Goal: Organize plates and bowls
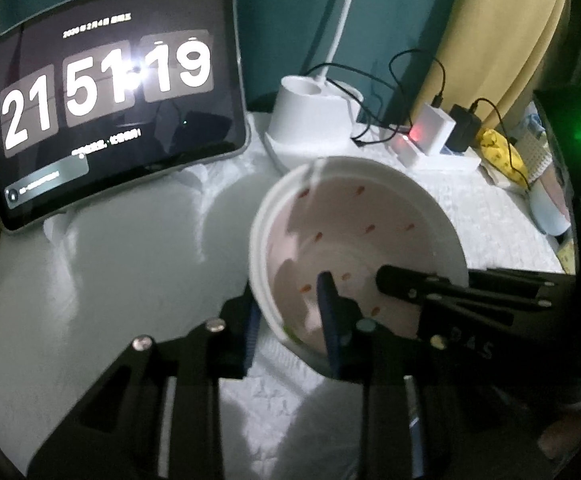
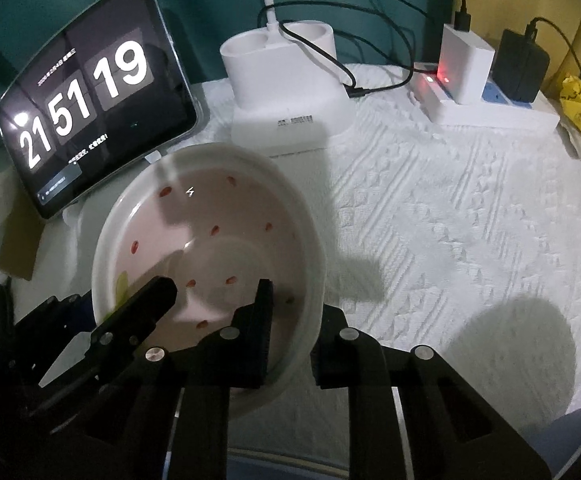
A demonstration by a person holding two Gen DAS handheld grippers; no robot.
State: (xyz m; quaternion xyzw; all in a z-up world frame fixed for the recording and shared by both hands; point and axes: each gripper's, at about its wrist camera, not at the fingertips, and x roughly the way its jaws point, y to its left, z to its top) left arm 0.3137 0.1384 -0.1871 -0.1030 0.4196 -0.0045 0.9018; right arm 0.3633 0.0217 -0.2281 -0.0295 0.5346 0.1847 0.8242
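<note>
bowl: white w/ red specks, tilted, lifted over the white cloth on the table; held at its near rim by both tools
left tool: clamped on bowl's rim; one finger inside, other outside the wall
right tool: same grip on rim, opposite side; one finger in, one out
step (my read): carrying bowl two-handed to its spot
tip: keep both grips level & moving together; don't twist the rim; set down flat, then let go
nearby: tablet & lamp base just behind; steer clear
</note>
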